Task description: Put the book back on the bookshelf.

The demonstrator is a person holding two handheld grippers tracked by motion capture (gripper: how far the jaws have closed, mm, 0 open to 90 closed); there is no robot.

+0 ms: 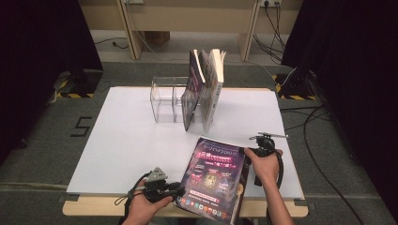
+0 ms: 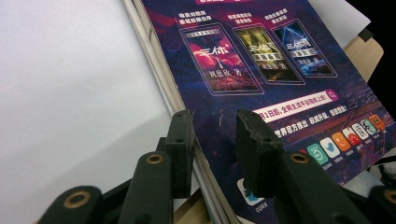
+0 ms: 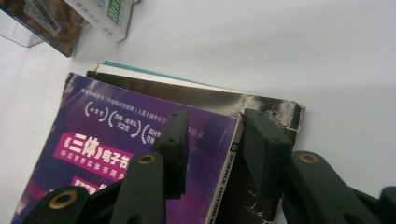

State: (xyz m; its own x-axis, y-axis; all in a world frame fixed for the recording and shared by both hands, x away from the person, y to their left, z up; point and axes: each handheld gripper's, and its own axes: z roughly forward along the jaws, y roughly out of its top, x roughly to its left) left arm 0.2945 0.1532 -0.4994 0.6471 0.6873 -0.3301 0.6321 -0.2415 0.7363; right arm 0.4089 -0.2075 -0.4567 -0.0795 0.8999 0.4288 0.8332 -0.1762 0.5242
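A purple magazine (image 1: 216,180) lies on top of a small stack of books at the table's front right, its near end over the table edge. My left gripper (image 1: 176,190) is at its near left edge. In the left gripper view the jaws (image 2: 215,126) stand apart astride that edge of the magazine (image 2: 261,60), one beside the page edges and one over the cover. My right gripper (image 1: 251,152) is at the far right corner. Its jaws (image 3: 215,126) straddle the magazine's (image 3: 126,140) spine without pressing. Under it lies a dark, worn book (image 3: 261,105).
A clear acrylic organiser (image 1: 164,101) stands at the back of the white table (image 1: 131,140), with several books (image 1: 204,89) upright and leaning against its right side. Dark curtains hang on both sides. Cables run across the floor at the right.
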